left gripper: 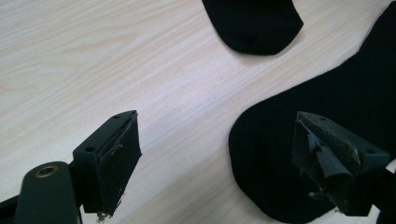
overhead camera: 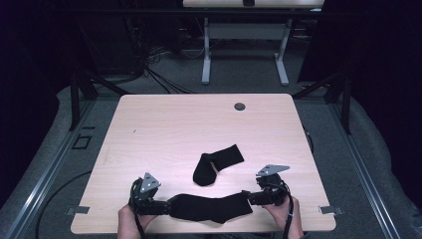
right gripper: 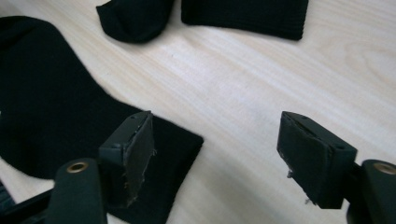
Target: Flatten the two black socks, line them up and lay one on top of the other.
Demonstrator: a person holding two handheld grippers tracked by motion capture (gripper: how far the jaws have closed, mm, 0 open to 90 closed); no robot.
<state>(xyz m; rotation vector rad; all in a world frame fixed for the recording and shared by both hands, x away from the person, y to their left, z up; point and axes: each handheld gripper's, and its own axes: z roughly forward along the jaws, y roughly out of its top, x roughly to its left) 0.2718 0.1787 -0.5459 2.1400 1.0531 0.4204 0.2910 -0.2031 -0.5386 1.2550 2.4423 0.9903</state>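
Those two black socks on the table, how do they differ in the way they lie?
The near sock lies stretched out flat along the table's front edge, while the far sock sits nearer the middle, bent over on itself. The near sock has an open claw at each end, left claw and right claw; the far sock lies apart from both. Both are plain black.

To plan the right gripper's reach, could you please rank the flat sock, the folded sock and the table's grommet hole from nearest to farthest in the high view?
1. Flat sock, just left of the right gripper.
2. Folded sock, mid-table.
3. Grommet hole, far edge.
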